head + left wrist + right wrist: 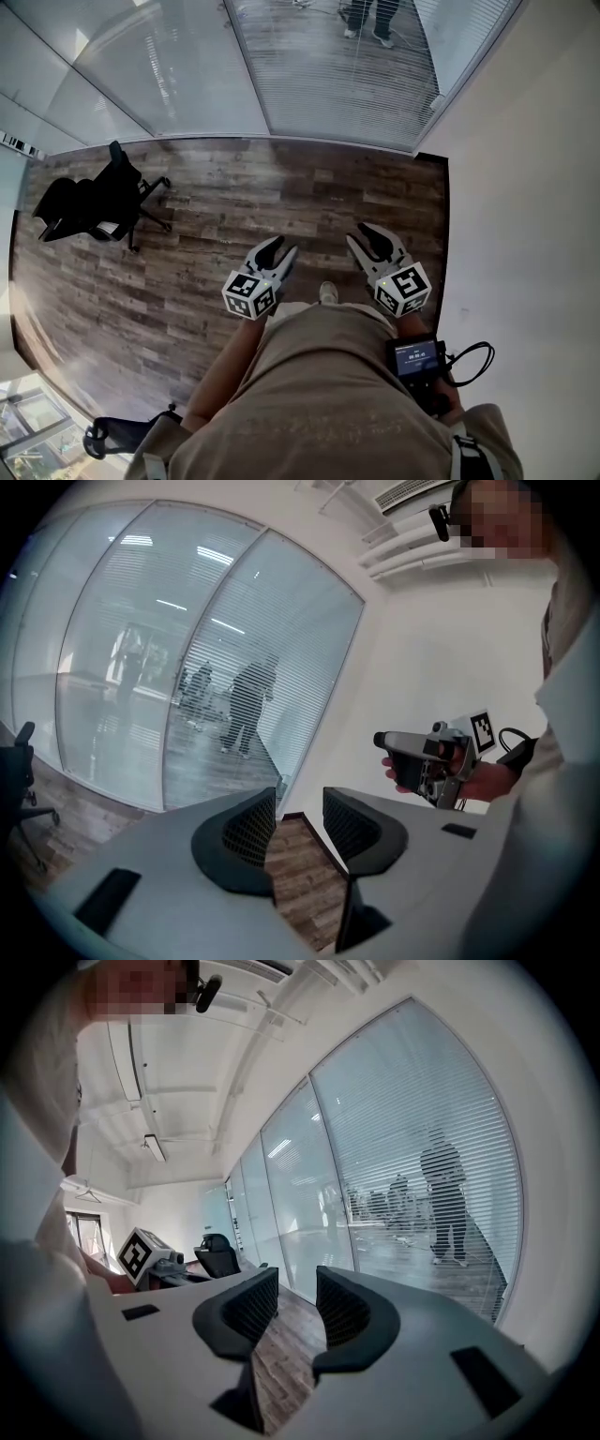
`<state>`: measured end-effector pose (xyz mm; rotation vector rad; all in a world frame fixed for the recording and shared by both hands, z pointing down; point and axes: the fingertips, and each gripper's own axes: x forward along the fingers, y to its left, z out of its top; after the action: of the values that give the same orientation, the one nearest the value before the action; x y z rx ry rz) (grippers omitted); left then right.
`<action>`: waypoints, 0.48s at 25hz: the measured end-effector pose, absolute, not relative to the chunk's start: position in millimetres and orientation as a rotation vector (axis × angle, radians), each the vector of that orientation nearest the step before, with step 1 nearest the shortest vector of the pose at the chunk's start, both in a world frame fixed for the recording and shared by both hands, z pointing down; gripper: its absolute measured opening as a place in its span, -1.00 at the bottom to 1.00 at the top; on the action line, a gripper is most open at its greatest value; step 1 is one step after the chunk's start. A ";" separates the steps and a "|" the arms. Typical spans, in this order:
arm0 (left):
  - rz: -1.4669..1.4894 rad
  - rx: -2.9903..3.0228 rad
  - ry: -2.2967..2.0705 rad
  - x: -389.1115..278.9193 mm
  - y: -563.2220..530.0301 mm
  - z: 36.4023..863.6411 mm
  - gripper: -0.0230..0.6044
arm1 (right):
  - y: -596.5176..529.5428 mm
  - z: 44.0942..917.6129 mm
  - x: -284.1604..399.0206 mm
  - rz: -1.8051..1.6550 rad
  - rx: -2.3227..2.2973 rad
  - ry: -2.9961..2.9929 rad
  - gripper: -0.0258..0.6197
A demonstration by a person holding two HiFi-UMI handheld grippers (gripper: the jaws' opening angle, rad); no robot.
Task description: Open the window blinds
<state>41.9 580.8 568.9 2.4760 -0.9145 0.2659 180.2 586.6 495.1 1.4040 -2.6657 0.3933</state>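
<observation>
Two hand-held grippers are carried in front of the person's body, both pointing toward the far glass wall.

1. Left gripper (278,247): the jaws stand apart with a clear gap. Nothing lies between the pads, and only the wood floor (281,192) shows through the gap. It touches nothing.
2. Right gripper (367,234): the jaws stand apart by a similar gap. Nothing is between them, and it touches nothing.
3. Window blinds (347,84): located at the far side of the room, in the right-hand glass panel, next to the white wall (525,187) at right. The horizontal slats are lowered over the whole visible panel. They are tilted enough that a standing person (448,1194) beyond the glass shows through in stripes. Both grippers are well apart from the blinds.
4. A black office chair (94,206) stands on the floor at far left, near the glass.
</observation>
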 end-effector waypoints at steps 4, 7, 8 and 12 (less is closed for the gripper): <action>0.259 2.478 -0.921 8.9 569.2 561.8 -0.43 | 575.4 490.6 146.3 0.393 1.389 -2.664 -0.51; 0.257 2.483 -0.925 -17.2 557.9 556.7 -0.43 | 563.7 486.4 118.4 0.389 1.376 -2.670 -0.51; 0.257 2.483 -0.928 -25.7 554.9 555.8 -0.43 | 560.3 485.3 108.8 0.387 1.370 -2.673 -0.51; 0.264 2.481 -0.928 -51.6 548.4 555.3 -0.43 | 553.5 477.6 77.0 0.378 1.352 -2.684 -0.51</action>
<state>-51.6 548.4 555.3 2.4807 -0.9276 0.2636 77.0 553.5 477.6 1.3522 -2.6838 0.3777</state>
